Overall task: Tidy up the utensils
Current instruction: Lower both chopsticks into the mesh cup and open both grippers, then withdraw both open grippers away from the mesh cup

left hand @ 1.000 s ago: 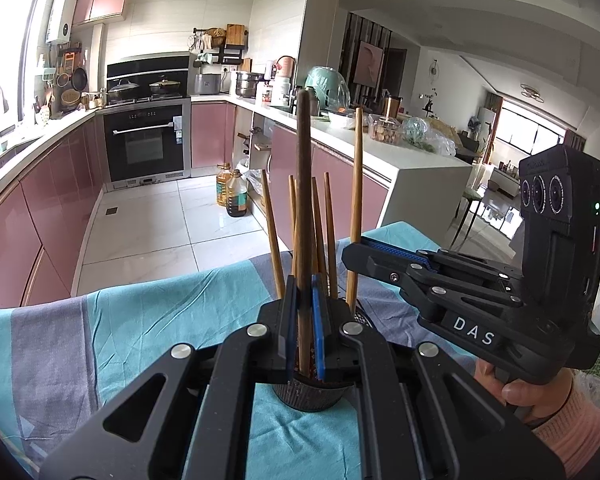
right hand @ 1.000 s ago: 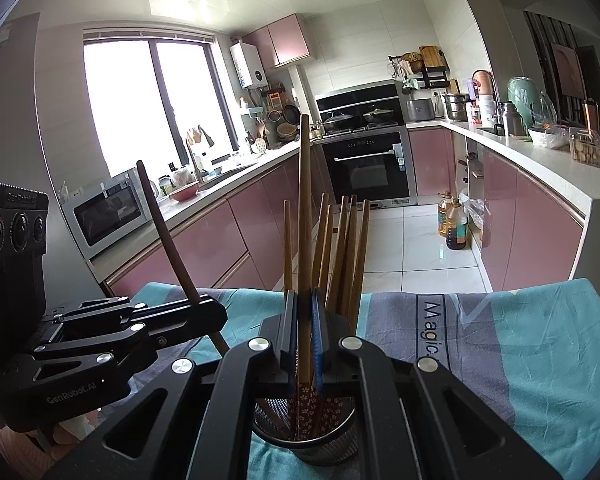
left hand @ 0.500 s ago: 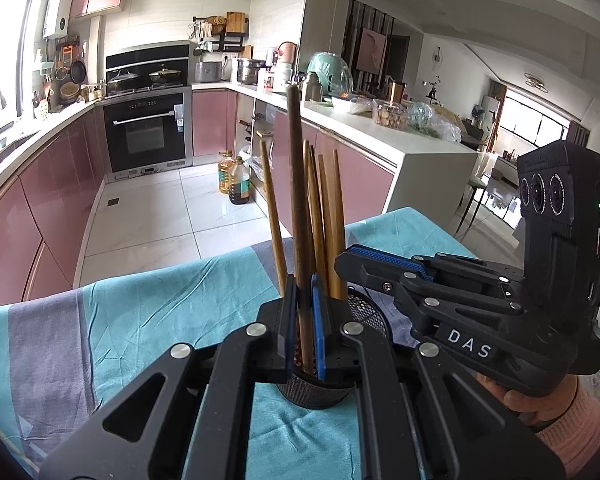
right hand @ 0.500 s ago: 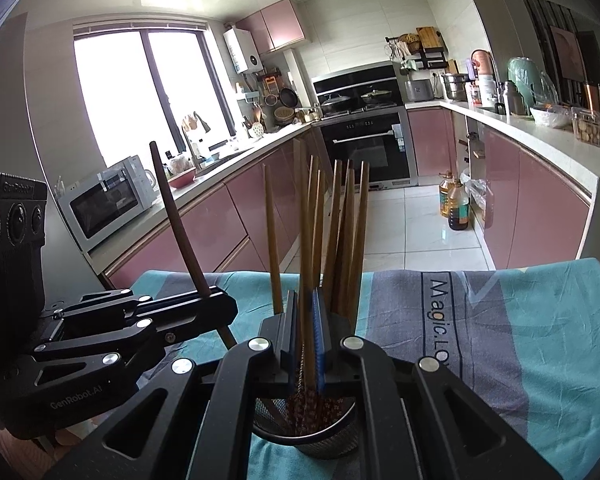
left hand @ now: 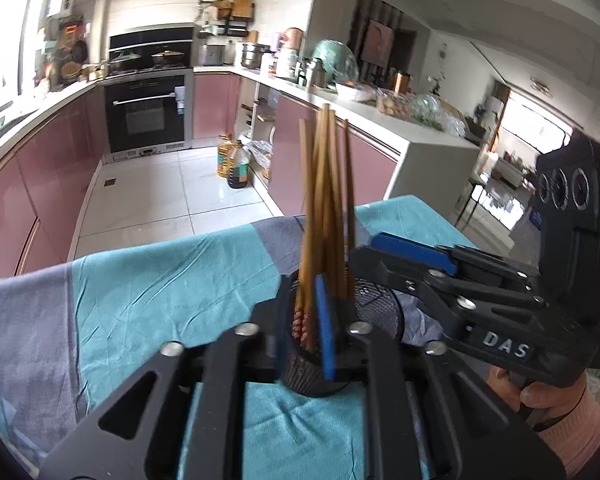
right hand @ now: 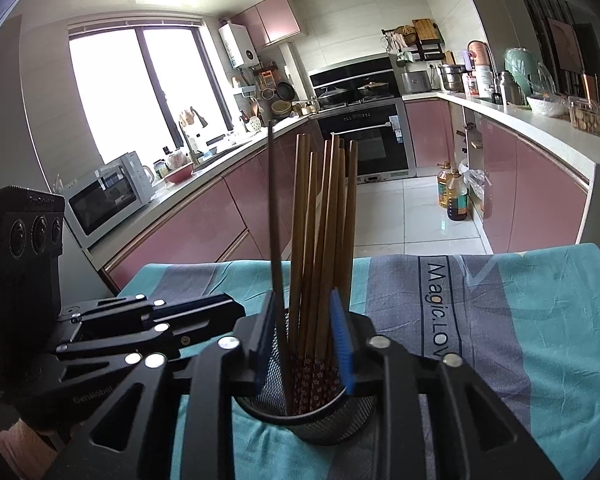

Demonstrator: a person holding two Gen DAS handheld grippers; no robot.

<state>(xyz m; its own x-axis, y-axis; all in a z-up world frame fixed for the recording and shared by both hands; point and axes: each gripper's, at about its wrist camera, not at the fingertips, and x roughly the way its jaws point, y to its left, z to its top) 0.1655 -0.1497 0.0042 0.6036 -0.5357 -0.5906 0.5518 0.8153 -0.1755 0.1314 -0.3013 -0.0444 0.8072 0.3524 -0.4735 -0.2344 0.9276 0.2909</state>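
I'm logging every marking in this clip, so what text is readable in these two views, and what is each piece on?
"DAS": on the right gripper, seen from the left wrist.
"Magic.LOV", cut off by a gripper arm: on the cloth.
"GenRobot", dim: on the left gripper, seen from the right wrist.
Embossed word atop that gripper's camera block: too faint to read.
Oven door sticker: too small.

Both jaws now apart (chopsticks (right hand: 320, 248) released).

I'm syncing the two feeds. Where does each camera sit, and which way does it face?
Left wrist: on the left gripper, facing the chopsticks, oven and counter; right gripper and hand at right.
Right wrist: on the right gripper, facing window and microwave; left gripper at left.
Shared: mesh holder, chopsticks, teal cloth.
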